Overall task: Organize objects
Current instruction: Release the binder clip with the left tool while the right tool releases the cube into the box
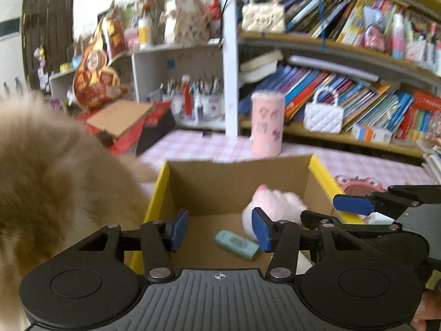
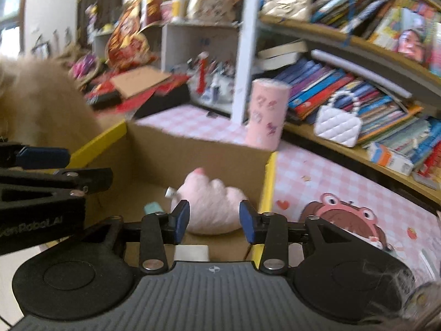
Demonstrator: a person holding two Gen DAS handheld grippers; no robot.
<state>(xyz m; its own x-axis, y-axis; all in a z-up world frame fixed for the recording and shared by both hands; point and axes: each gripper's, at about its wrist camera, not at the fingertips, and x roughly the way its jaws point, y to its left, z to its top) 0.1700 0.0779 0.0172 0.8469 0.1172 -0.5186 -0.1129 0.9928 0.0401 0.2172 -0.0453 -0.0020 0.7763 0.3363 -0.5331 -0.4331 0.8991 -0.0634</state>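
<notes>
Left gripper: the left gripper [image 1: 219, 230] hangs over the near edge of the cardboard box [image 1: 237, 179], its blue pads spread apart with nothing between them.
Right gripper: the right gripper [image 2: 214, 222] is at the box's near right corner, jaws spread wide and holding nothing; the pink plush toy [image 2: 210, 207] shows in the gap beyond them, untouched.
Box: open-topped, yellow-edged, standing on the pink checked table [image 2: 317, 171].
Box contents: the plush toy lies by the right wall; a mint-green flat gadget [image 1: 237, 244] lies on the floor just left of it, near the front.
Beside the box: a tan furry mass [image 1: 49, 182], blurred, presses against the left wall.
Behind the box: a pink cylindrical canister [image 1: 267, 122] stands upright near the table's far edge.
Backdrop: a bookshelf [image 1: 344, 47] packed with leaning books, with a white quilted handbag [image 1: 323, 113] on its lower board and a cream handbag [image 1: 263, 13] above.
</notes>
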